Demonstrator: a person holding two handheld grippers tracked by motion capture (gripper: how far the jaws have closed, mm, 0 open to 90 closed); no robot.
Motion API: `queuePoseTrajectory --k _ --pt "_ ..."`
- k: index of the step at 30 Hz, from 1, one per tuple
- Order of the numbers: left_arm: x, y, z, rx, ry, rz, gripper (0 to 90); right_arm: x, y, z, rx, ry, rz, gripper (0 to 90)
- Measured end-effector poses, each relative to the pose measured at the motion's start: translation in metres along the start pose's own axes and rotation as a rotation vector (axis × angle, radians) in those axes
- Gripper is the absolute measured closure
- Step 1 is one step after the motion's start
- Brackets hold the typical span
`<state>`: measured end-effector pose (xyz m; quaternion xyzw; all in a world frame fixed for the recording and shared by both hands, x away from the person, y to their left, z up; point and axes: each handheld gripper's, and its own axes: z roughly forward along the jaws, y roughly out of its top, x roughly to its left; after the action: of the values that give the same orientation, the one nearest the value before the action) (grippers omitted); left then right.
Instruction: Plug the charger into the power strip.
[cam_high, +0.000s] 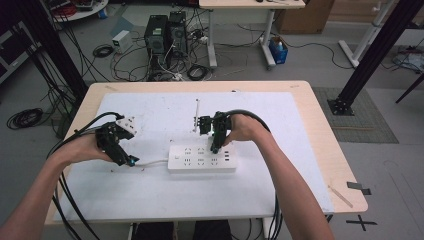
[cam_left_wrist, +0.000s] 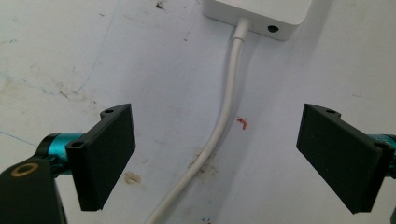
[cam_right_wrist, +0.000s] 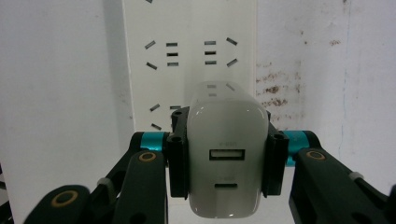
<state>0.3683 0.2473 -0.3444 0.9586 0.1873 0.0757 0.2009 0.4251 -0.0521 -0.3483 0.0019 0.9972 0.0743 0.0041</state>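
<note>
I have the right gripper (cam_right_wrist: 226, 161) clamped on the white charger (cam_right_wrist: 227, 154), low in the frame's centre. The power strip (cam_right_wrist: 189, 56) lies just beyond it. My left gripper (cam_left_wrist: 215, 158) is spread wide.

One flat white rectangular plastic power strip (cam_high: 202, 158), one white round cord (cam_left_wrist: 219, 126) out of its end, one white glossy plastic charger block (cam_right_wrist: 227, 149) with two ports, two black two-jaw grippers (cam_high: 131, 161) (cam_high: 216, 148), one pale wooden table (cam_high: 320, 125), one white mat (cam_high: 165, 195)

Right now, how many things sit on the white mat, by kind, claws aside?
Power strips: 1, the white power strip with its cord
Chargers: 1, the white charger, clamped in the right claw over the strip
Total: 2
</note>
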Motion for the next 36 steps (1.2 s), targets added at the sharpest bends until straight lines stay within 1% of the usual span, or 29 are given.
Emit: queuePoseTrajectory --k 2,4,5,7,10,13,15,16,21,23,24,25,27,28,29,30,33,34,36 --pt "0.000 0.000 0.000 0.002 0.001 0.002 11.7 0.000 0.001 0.002 0.005 -0.005 -0.011 62.1" --pt "-0.001 -0.001 0.000 -0.005 0.003 -0.006 11.7 0.000 0.001 0.004 0.013 0.004 -0.018 62.1" --pt "0.000 -0.001 -0.001 0.001 0.003 0.000 11.7 0.001 0.001 0.004 0.018 0.001 -0.018 62.1" --pt "0.000 -0.002 -0.001 -0.001 0.005 -0.001 11.7 0.001 0.001 0.006 0.028 0.000 -0.024 62.1" --pt "-0.001 -0.002 -0.001 -0.004 0.008 -0.002 11.7 0.000 0.001 0.008 0.029 -0.005 -0.034 62.1" --pt "-0.001 -0.003 -0.001 -0.002 0.007 -0.004 11.7 0.001 0.002 0.010 0.048 -0.005 -0.041 62.1" --pt "-0.001 -0.004 -0.001 -0.004 0.008 -0.008 11.7 0.001 0.003 0.011 0.043 -0.002 -0.045 62.0" --pt "-0.002 -0.004 -0.001 -0.004 0.009 -0.007 11.7 0.001 0.002 0.011 0.043 0.000 -0.038 62.1" --pt "-0.002 -0.004 -0.001 -0.001 0.001 0.000 11.7 0.001 0.002 0.011 0.039 -0.001 -0.047 62.1" --pt "-0.003 -0.003 0.000 -0.005 0.000 -0.002 11.7 0.004 0.004 0.012 0.039 -0.024 -0.064 62.2" --pt "-0.003 -0.003 -0.001 0.003 0.001 0.004 11.7 0.005 0.005 0.012 0.045 -0.028 -0.061 62.3" --pt "-0.003 -0.002 -0.001 -0.001 0.003 0.001 11.7 0.005 0.005 0.012 0.041 -0.029 -0.065 62.3" --pt "-0.003 -0.002 -0.001 0.001 0.002 0.008 11.7 0.005 0.005 0.013 0.036 -0.027 -0.062 62.2" --pt "-0.005 -0.002 0.000 -0.010 0.002 -0.006 11.7 0.005 0.003 0.015 0.039 -0.025 -0.054 62.2" --pt "-0.005 -0.001 0.000 -0.014 0.003 -0.006 11.7 0.004 0.002 0.020 0.043 -0.023 -0.061 62.3" --pt "-0.004 -0.002 -0.001 -0.001 0.001 0.011 11.7 0.004 0.001 0.020 0.022 -0.019 -0.050 62.2" --pt "-0.005 -0.002 -0.001 -0.001 0.007 0.003 11.7 0.003 -0.003 0.019 -0.002 -0.018 -0.040 62.3" --pt "-0.005 -0.002 -0.001 -0.004 0.006 0.002 11.7 0.003 -0.004 0.019 -0.013 -0.013 -0.030 62.3" --pt "-0.005 -0.003 -0.001 -0.004 0.005 0.003 11.7 0.003 -0.006 0.019 -0.027 -0.013 -0.033 62.3"
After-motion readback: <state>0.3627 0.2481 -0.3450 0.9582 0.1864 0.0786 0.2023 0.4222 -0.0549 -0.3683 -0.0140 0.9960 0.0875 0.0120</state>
